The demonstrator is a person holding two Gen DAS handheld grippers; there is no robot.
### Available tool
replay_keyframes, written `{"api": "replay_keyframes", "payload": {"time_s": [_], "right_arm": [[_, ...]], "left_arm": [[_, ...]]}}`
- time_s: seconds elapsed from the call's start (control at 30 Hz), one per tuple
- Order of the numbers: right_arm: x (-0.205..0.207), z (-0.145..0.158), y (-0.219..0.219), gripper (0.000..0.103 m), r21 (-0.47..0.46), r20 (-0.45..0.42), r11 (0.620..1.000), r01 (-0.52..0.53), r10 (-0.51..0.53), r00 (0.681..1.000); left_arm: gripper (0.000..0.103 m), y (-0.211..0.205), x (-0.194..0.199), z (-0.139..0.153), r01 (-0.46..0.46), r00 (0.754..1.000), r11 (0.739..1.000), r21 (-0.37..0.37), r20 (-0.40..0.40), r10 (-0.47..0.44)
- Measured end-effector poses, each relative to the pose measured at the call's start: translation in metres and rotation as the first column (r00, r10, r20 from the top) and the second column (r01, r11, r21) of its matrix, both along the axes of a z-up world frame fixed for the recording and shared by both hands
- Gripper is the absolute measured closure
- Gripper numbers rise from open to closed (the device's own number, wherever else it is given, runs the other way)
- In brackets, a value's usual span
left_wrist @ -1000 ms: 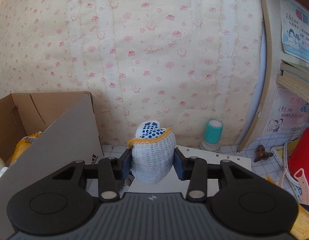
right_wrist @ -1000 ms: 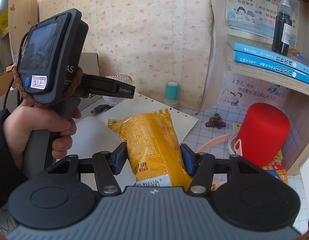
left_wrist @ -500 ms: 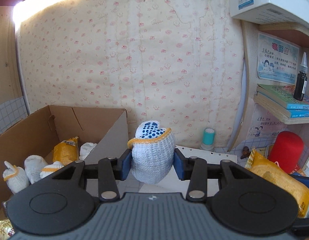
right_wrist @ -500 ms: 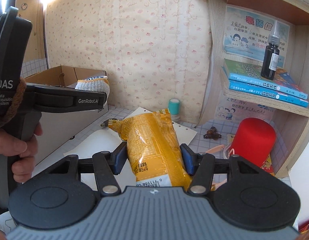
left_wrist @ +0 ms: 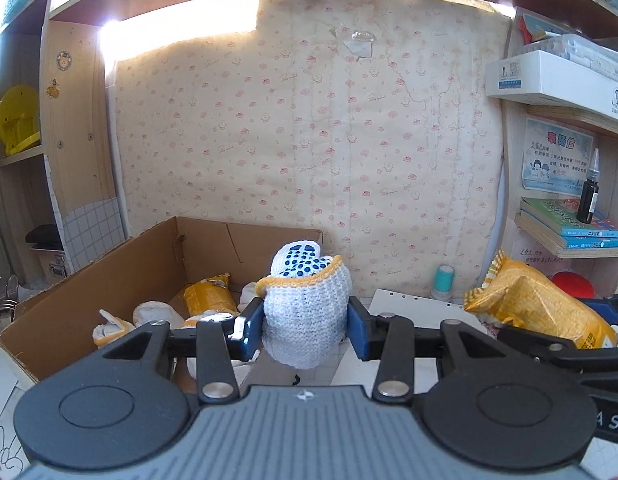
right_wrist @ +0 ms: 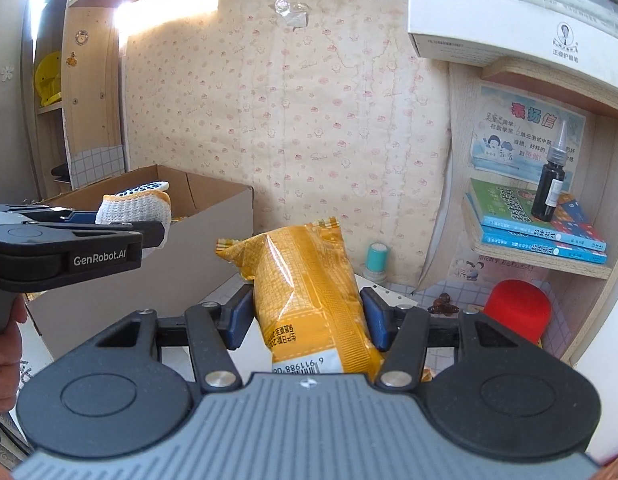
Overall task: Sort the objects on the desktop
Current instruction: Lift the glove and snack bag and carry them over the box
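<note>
The left gripper (left_wrist: 305, 326) has its fingers (left_wrist: 249, 326) closed on a rolled knit glove (left_wrist: 305, 316): soft, light, squashing at mid-body, so the hold looks safe. It hangs at the near rim of the cardboard box (left_wrist: 121, 272), which already holds gloves and a yellow packet. The right gripper (right_wrist: 307, 320) pinches a yellow snack packet (right_wrist: 309, 296), crinkly and probably slippery, best held mid-length. On the worktop, paper sheets (left_wrist: 409, 312), a teal stamp (right_wrist: 377, 260) and a red cup (right_wrist: 517, 312) stand well apart.

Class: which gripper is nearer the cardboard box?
Left. The left gripper, holding the rolled glove, is at the cardboard box; the right gripper is beside it, farther off.
</note>
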State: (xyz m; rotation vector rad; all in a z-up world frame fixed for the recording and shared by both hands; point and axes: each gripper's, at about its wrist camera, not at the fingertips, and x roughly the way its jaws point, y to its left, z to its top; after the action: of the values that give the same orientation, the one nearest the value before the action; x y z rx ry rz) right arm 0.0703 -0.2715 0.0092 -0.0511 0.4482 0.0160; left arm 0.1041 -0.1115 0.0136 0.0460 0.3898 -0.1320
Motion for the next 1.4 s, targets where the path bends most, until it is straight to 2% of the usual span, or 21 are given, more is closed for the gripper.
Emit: {"api": "replay_keyframes", "payload": {"time_s": [0.33,0.67,0.87,1.13,1.27,1.4], "right_arm": [[0.005,0.017,0.044,0.047,-0.024,0.017,0.997,-0.073,0.073,0.997],[0.042,0.014,0.104,0.047,-0.014,-0.016,0.983,-0.184,0.184,0.983],[0.072,0.009,0.146,0.047,-0.024,-0.046,0.971,-0.238,0.237,0.97],[0.109,0.0,0.168,0.048,-0.024,-0.078,0.97,-0.242,0.24,0.968],[0.12,-0.001,0.172,0.051,-0.041,-0.083,0.969,-0.242,0.238,0.968],[0.133,-0.001,0.174,0.053,-0.011,-0.091,0.964,-0.264,0.262,0.961]], "left_arm": [[0.058,0.045,-0.016,0.018,-0.05,0.998,0.998,-0.034,0.043,0.052],[0.058,0.119,-0.01,0.01,-0.14,0.99,0.988,-0.064,0.002,0.14],[0.058,0.15,0.004,0.004,-0.164,0.986,0.985,-0.06,-0.015,0.163],[0.057,0.165,0.026,-0.003,-0.147,0.989,0.988,-0.053,-0.042,0.145],[0.057,0.169,0.035,-0.006,-0.154,0.987,0.986,-0.059,-0.053,0.151],[0.057,0.168,0.042,-0.009,-0.146,0.987,0.987,-0.061,-0.07,0.142]]}}
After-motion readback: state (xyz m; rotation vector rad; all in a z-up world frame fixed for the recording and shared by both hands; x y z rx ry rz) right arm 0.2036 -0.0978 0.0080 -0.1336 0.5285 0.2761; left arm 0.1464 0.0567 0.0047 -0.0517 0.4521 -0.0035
